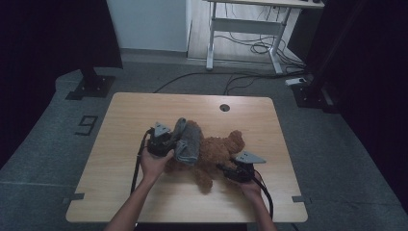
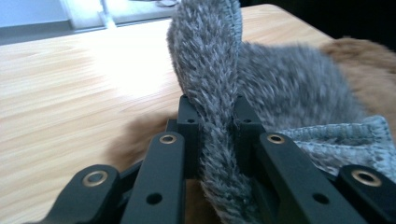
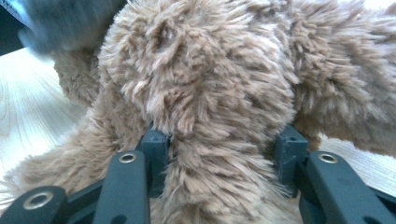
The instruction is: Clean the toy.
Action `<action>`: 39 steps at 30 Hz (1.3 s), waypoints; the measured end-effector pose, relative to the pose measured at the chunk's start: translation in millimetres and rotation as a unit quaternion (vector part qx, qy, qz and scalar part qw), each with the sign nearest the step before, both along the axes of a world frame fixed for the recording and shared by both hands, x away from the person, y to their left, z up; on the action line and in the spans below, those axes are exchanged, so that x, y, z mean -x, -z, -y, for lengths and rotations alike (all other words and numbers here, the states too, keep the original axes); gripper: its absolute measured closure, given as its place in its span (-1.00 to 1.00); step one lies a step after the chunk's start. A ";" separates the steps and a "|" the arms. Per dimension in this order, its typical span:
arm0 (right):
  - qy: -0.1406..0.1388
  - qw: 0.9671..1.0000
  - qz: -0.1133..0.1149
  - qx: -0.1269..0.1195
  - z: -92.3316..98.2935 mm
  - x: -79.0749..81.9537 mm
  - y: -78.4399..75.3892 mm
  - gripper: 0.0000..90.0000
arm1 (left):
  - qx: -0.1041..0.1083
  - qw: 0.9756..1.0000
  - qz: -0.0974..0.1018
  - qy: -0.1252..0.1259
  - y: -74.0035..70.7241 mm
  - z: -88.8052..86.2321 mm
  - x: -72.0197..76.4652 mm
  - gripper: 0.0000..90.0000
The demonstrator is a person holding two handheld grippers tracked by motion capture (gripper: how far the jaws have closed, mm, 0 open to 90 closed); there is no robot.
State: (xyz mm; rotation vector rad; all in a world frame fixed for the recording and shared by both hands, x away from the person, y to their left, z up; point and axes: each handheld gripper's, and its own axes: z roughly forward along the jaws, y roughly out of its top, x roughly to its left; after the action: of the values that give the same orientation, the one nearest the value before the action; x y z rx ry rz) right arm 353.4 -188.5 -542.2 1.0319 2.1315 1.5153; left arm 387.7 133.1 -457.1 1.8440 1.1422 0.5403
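On a light wooden table (image 1: 125, 144), one brown plush teddy bear (image 1: 216, 151) is lying on its side, with one grey knitted fuzzy cloth (image 1: 187, 139) draped over its left end. The high view is showing two hands, each holding one black gripper, and the whole bear between them.

The left gripper (image 1: 166, 143) is sitting at the cloth's left edge. The left gripper view is showing what the high view cannot: its jaws are clenched on a raised fold of the grey cloth (image 2: 210, 93), with a stitched hem lying to the right and a blurred patch of brown fur beneath.

The right gripper (image 1: 226, 171) is sitting at the bear's lower right. The right gripper view is showing its jaws pressing on either side of a thick part of the brown fur (image 3: 210, 116); which part of the bear is being grasped is hard to make out. The bear's face is not visible, and the grey cloth at that view's top left is blurred.
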 end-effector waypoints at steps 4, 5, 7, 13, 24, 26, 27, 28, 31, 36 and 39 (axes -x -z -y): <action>0.001 1.000 -0.003 -0.005 1.2 -0.9 0.5 0.15 | 0.004 0.999 -0.027 -0.030 15.4 -26.2 -3.9 0.73; 0.001 1.000 -0.003 -0.005 1.0 -1.0 0.6 0.15 | 0.009 0.999 -0.039 -0.036 26.6 -34.0 -4.4 0.73; 0.002 1.000 -0.002 -0.006 0.6 -1.1 0.8 0.15 | 0.000 0.998 -0.047 -0.040 34.3 -37.7 -3.9 0.73; 0.004 1.000 -0.004 -0.008 0.8 -0.8 1.3 0.15 | -0.028 0.995 -0.077 -0.048 57.7 -44.0 -3.6 0.73; 0.007 1.000 -0.011 -0.022 4.2 -2.5 2.8 0.15 | -0.010 0.997 -0.068 -0.034 47.0 -46.5 7.8 0.73; 0.008 0.999 -0.013 -0.029 5.9 -3.8 3.7 0.15 | 0.004 0.998 -0.052 -0.024 29.8 -43.6 12.4 0.73; 0.009 0.999 -0.013 -0.031 6.4 -4.1 4.0 0.15 | 0.007 0.999 -0.043 -0.019 23.2 -40.9 14.5 0.73; 0.009 0.999 -0.013 -0.031 6.4 -4.1 3.9 0.15 | 0.010 1.000 -0.025 -0.010 12.0 -35.0 18.4 0.73; 0.009 1.000 -0.009 -0.024 4.6 -3.3 3.4 0.15 | 0.023 1.000 0.005 0.019 -13.0 -14.6 25.6 0.73; 0.013 1.000 -0.002 -0.012 0.3 -1.8 2.4 0.15 | 0.043 0.996 0.014 0.083 -37.2 41.2 24.4 0.72; 0.012 1.000 -0.001 -0.009 -0.1 -1.2 2.0 0.15 | 0.032 0.993 0.009 0.117 -40.2 83.6 19.7 0.72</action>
State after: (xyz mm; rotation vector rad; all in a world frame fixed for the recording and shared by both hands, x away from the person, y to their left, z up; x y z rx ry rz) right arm 354.5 -188.5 -544.2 1.0632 2.1024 1.5258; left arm 368.0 49.5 -416.9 1.8819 0.9060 0.3801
